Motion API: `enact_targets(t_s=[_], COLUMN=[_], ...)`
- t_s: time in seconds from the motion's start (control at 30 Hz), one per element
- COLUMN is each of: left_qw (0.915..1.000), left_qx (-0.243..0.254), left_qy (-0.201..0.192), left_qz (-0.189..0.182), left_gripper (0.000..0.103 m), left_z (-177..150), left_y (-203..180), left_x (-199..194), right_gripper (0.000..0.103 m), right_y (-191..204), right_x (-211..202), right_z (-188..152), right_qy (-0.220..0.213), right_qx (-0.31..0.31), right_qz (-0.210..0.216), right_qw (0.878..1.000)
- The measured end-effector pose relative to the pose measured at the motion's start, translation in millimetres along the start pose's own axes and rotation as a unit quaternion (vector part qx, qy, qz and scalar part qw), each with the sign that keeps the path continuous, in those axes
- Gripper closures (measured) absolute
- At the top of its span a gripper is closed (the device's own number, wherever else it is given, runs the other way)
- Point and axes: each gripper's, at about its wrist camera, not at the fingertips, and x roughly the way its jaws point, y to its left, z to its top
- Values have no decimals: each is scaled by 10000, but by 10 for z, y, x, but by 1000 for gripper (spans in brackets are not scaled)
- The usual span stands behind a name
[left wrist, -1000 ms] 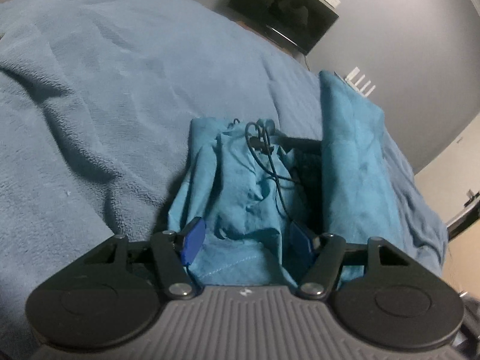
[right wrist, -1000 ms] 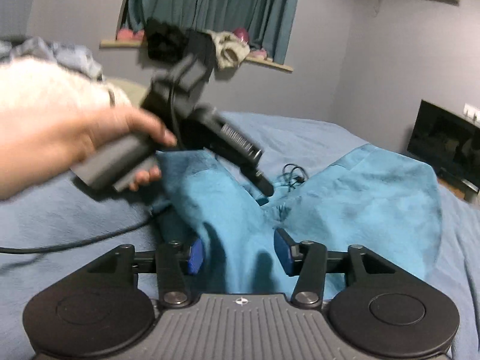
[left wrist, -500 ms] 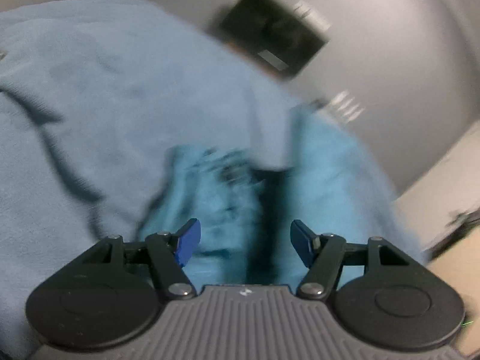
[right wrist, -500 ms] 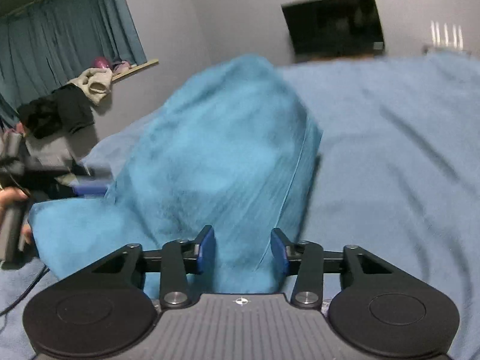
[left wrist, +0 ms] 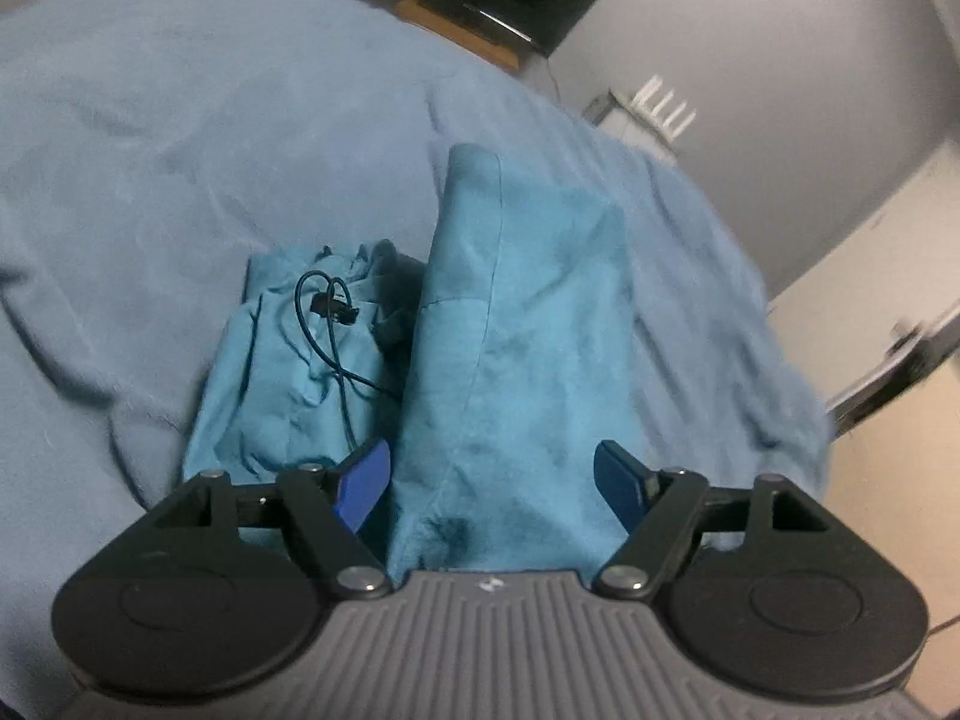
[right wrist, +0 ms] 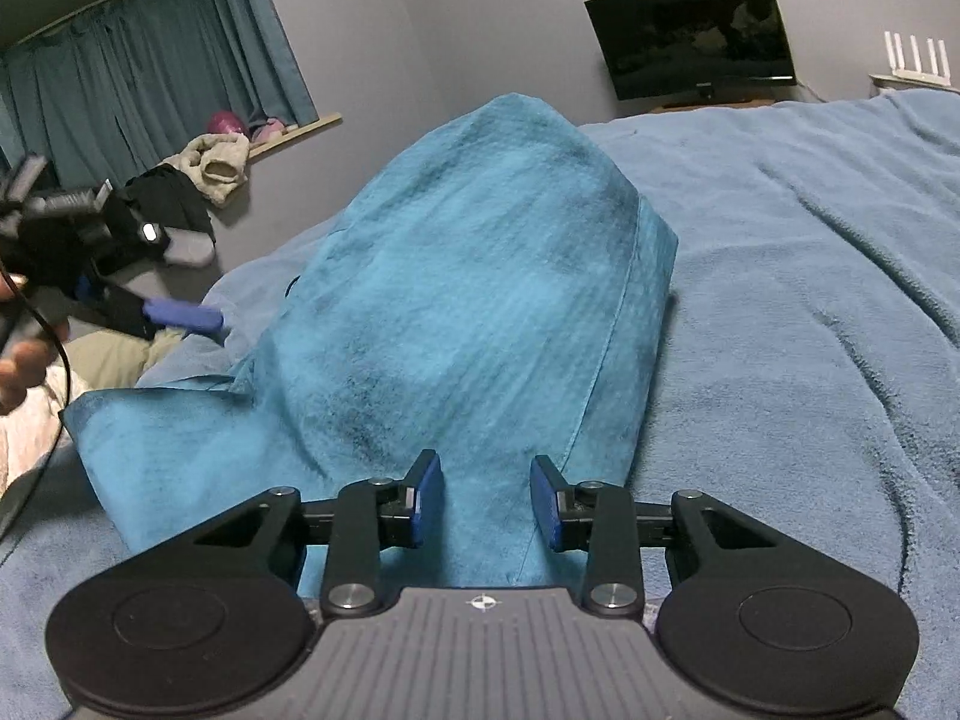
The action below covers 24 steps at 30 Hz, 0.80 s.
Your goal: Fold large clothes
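Observation:
A teal garment point(left wrist: 516, 360) lies partly folded on the blue blanket point(left wrist: 180, 120). In the left wrist view its right part is laid over in a smooth panel, and a black drawstring point(left wrist: 327, 324) loops on the crumpled left part. My left gripper point(left wrist: 492, 480) is open, hovering over the near edge of the panel. In the right wrist view the garment point(right wrist: 480, 312) bulges up ahead. My right gripper point(right wrist: 486, 501) is open just above its near hem, with cloth between the blue pads. The left gripper point(right wrist: 180, 315) shows at the far left, held in a hand.
A dark TV point(right wrist: 690, 36) hangs on the grey wall, with a white router point(right wrist: 912, 60) beside it. Teal curtains point(right wrist: 150, 84) and piled clothes point(right wrist: 198, 180) are on a window ledge. The blanket point(right wrist: 810, 300) stretches to the right. The bed edge and floor point(left wrist: 888, 450) lie at right.
My right gripper swung round from facing the window and hand to facing the TV over the folded panel. My left gripper let go of the cloth, opened wider and shifted right over the panel.

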Motion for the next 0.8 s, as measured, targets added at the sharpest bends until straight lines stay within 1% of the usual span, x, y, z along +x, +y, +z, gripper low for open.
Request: enact_targets(t_s=[0.07, 0.13, 0.17, 0.23, 0.3, 0.33, 0.37, 0.4, 0.43, 0.53, 0.57, 0.6, 0.63, 0.7, 0.77, 0.8], left_qw=[9993, 9986, 9984, 9978, 9961, 9937, 9923, 9922, 9915, 9853, 9821, 9805, 9806, 9834, 9876, 9875], left_qx=[165, 238, 274, 199, -30, -233, -372, -362, -306, -305, -315, -325, -314, -247, -240, -300], left_qy=[162, 334, 387, 619, 723, 725, 645, 536, 424, 94, 29, 5, -10, -25, -87, -84], left_qz=[280, 347, 306, 84, -499, -826, -993, -1069, -1191, -1677, -1859, -1939, -1935, -1799, -1552, -1543], left_gripper=[29, 29, 29, 29, 45, 63, 76, 85, 97, 101, 101, 101, 101, 101, 101, 101], left_z=[-43, -92, -121, -156, -192, -203, -217, -228, -244, -308, -335, -345, -363, -402, -420, -428], left_y=[-42, -8, 34, 140, 295, 375, 429, 446, 445, 433, 440, 415, 398, 393, 372, 392], left_x=[141, 330, 438, 630, 729, 717, 675, 615, 538, 261, 171, 142, 119, 106, 156, 171], right_gripper=[66, 66, 66, 66, 66, 66, 66, 66, 66, 66, 66, 66, 66, 66, 66, 66], right_y=[0, 5, 4, -3, -25, -33, -35, -32, -27, 12, 40, 74, 117, 216, 330, 384], right_x=[-15, -29, -37, -44, -60, -67, -75, -82, -84, -65, -41, -12, 26, 118, 205, 245], right_z=[-2, 1, 1, -9, -15, -16, -11, -10, -6, 11, 20, 31, 41, 53, 45, 38], right_qy=[0, -10, -15, -24, -31, -34, -38, -44, -50, -47, -45, -42, -36, -22, -12, -12], right_qx=[-19, -51, -56, -59, -59, -55, -44, -43, -55, -140, -189, -260, -346, -530, -798, -929], right_qz=[-6, -16, -20, -18, -9, 3, 5, -9, -22, -3, 7, 17, 1, -52, -111, -120], right_qw=[10000, 10000, 10000, 10000, 10000, 10000, 10000, 10000, 10000, 9999, 9998, 9997, 9994, 9986, 9968, 9956])
